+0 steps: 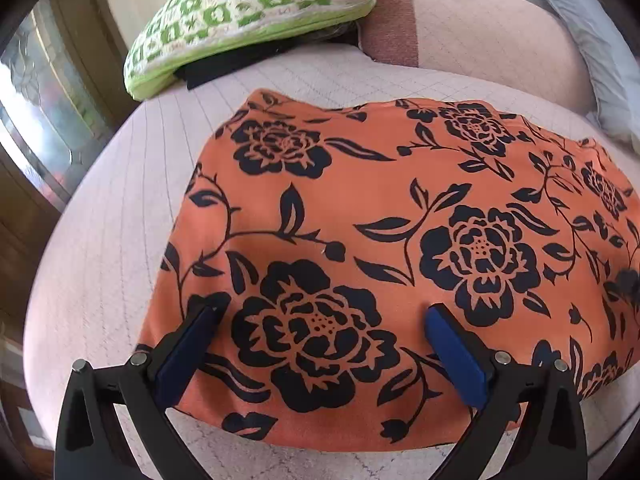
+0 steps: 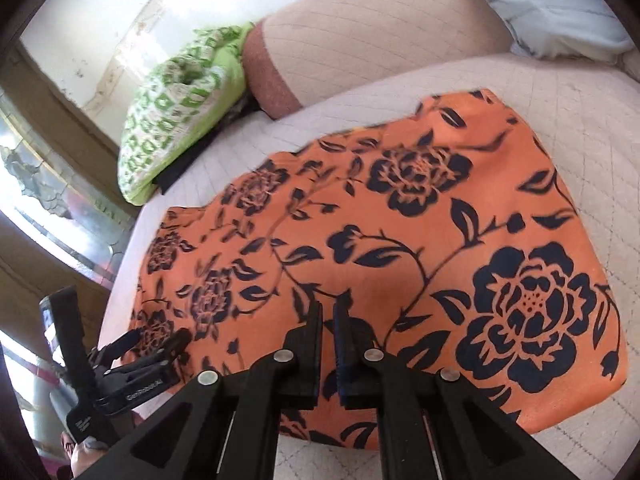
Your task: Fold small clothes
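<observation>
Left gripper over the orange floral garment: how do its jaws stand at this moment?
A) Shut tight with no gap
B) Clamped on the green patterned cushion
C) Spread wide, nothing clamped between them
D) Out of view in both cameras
C: the left gripper has its blue pads far apart above the orange floral garment, whose cloth lies flat between them, unpinched.

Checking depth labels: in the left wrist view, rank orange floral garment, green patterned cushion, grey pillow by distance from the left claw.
1. Orange floral garment, directly under the left claw.
2. Green patterned cushion, far left.
3. Grey pillow, far right; too close to call against the cushion.
</observation>
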